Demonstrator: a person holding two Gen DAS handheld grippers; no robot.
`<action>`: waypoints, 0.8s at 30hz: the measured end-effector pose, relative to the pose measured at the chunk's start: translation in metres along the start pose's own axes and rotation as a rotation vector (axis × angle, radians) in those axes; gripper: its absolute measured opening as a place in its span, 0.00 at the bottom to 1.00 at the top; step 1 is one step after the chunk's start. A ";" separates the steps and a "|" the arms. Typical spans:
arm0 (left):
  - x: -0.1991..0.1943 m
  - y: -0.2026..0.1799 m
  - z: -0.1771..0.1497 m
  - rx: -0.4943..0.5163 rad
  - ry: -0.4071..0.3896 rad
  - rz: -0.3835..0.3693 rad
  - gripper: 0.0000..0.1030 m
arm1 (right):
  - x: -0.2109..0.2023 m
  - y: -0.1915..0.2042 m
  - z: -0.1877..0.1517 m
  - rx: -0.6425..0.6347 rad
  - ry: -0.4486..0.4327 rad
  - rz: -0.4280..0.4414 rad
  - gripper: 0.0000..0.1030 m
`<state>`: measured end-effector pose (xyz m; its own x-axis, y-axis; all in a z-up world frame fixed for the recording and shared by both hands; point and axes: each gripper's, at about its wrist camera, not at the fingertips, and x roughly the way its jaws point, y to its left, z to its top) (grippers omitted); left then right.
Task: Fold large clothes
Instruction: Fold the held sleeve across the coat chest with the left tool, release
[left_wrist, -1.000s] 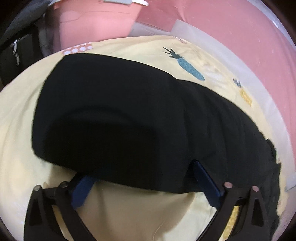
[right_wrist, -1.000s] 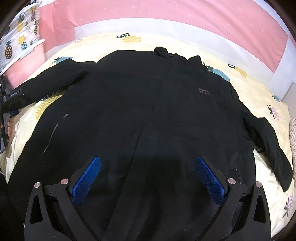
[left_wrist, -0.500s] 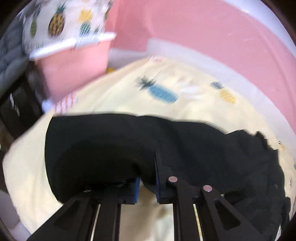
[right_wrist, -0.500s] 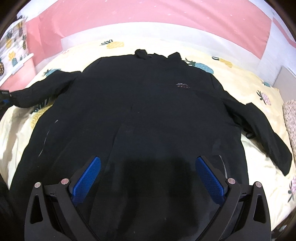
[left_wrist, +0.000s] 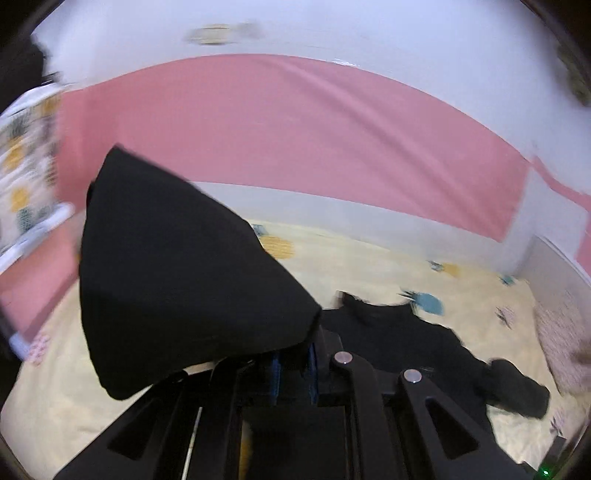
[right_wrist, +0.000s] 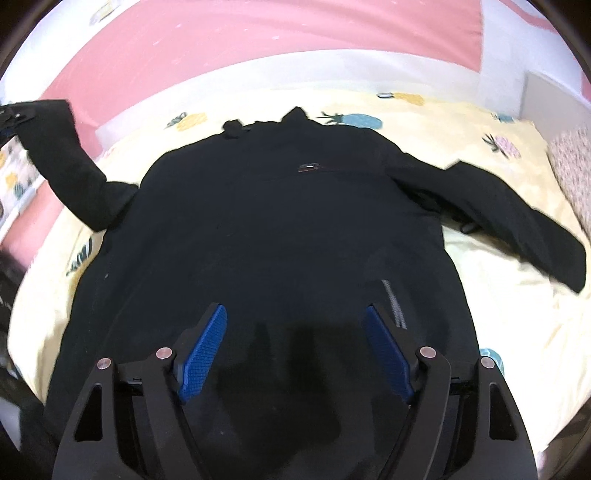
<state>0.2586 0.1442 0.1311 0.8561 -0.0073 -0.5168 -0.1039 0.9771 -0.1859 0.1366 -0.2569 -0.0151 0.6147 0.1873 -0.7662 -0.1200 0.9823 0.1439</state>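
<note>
1. At the left of the right wrist view, one sleeve (right_wrist: 62, 162) of the black jacket (right_wrist: 273, 236) is lifted off the bed sheet (right_wrist: 517, 314).
2. In the left wrist view, the left gripper (left_wrist: 293, 363) has its jaws pinched narrowly on that sleeve, which fills the centre-left.
3. The jacket body lies flat across the middle of the pineapple-print sheet.
4. At lower centre, the right gripper (right_wrist: 295, 349) hovers over the hem, jaws wide, holding nothing.
5. The other sleeve (right_wrist: 517, 225) lies flat at right.

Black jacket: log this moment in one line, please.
left tool shut on sleeve, raised | right tool open above black jacket | yellow sheet
</note>
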 end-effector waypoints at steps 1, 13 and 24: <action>0.008 -0.016 -0.003 0.017 0.013 -0.027 0.12 | 0.000 -0.007 0.000 0.020 0.004 0.008 0.75; 0.140 -0.139 -0.100 0.140 0.315 -0.197 0.13 | 0.019 -0.058 -0.014 0.124 0.067 0.044 0.75; 0.140 -0.161 -0.143 0.083 0.464 -0.439 0.73 | 0.030 -0.076 -0.017 0.163 0.093 0.052 0.75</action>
<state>0.3224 -0.0443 -0.0304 0.5004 -0.4833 -0.7184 0.2619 0.8753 -0.4065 0.1507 -0.3263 -0.0601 0.5352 0.2446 -0.8085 -0.0171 0.9601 0.2791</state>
